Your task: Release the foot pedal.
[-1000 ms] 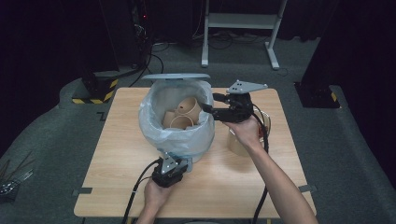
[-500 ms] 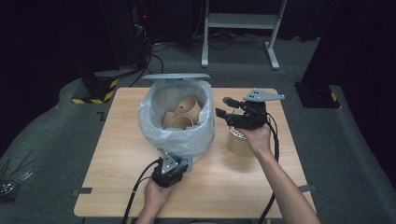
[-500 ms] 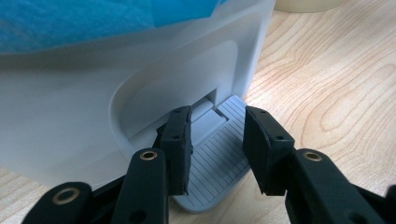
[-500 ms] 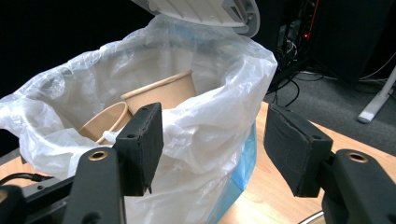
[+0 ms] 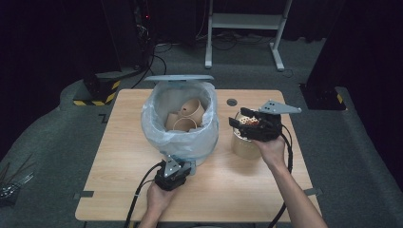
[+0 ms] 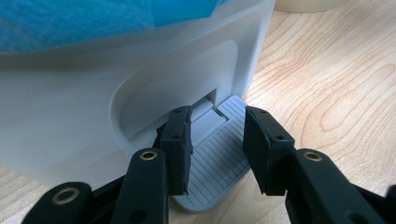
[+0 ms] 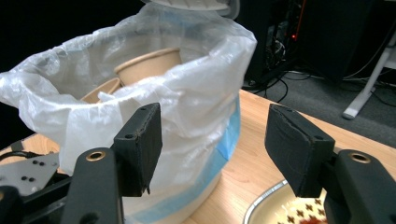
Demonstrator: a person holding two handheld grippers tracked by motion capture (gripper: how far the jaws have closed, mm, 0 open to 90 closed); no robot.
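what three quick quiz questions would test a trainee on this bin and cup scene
1. True or false: the lid of the bin stands raised.
2. Which part does the left tool straddle? A the bag's rim, B the grey ribbed pedal, C a cup.
3. What sits on the table just under the right tool?

Key
1. True: the lid is up behind the opening, and the paper cups inside the plastic liner show.
2. B: the pedal lies between its jaws.
3. A paper cup with a printed inside; the tool's jaws are open and hold nothing.
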